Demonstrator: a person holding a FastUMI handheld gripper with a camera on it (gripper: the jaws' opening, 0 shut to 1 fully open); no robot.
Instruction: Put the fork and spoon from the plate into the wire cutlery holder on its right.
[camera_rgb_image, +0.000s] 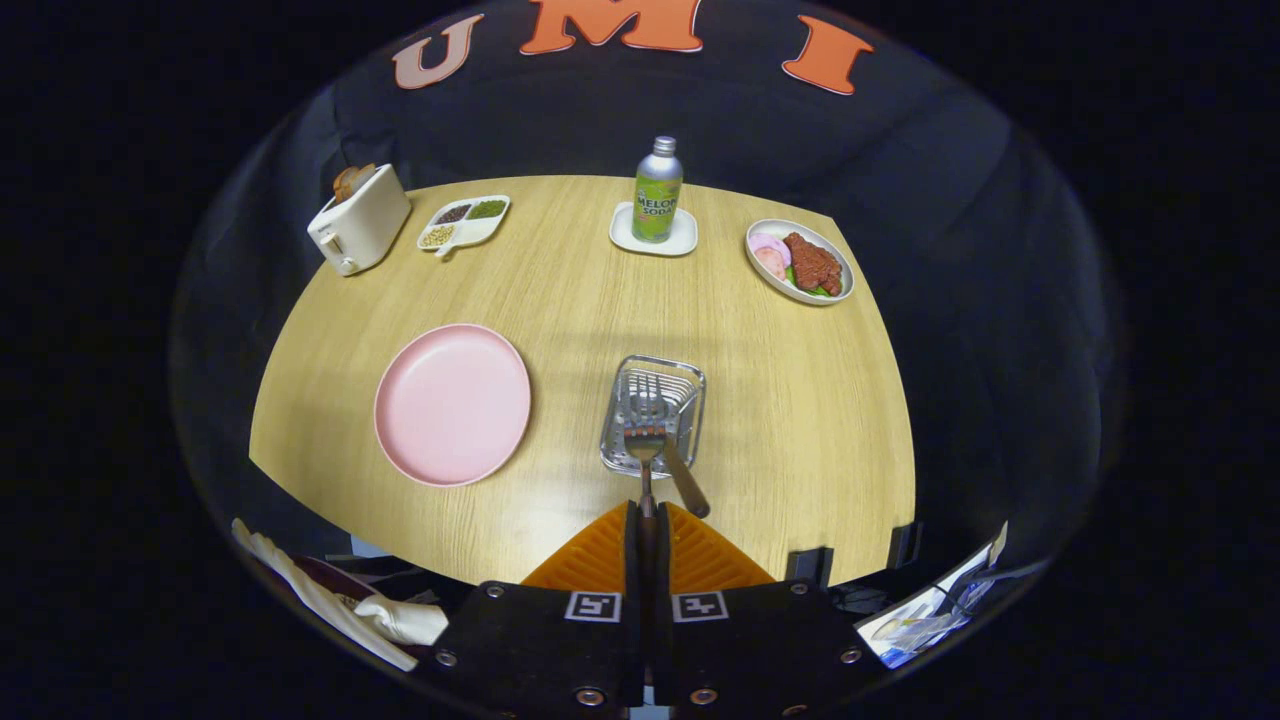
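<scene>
Gripper (648, 512) of mine pinches the fork (645, 450) by its handle, both fingers pressing it, head over the wire cutlery holder (654, 412) on the table (580, 300), right of the pink plate (452, 403), where a second handle (686, 482) leans.

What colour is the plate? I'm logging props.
Plain pink plate, clearest in the gripper view.
</scene>
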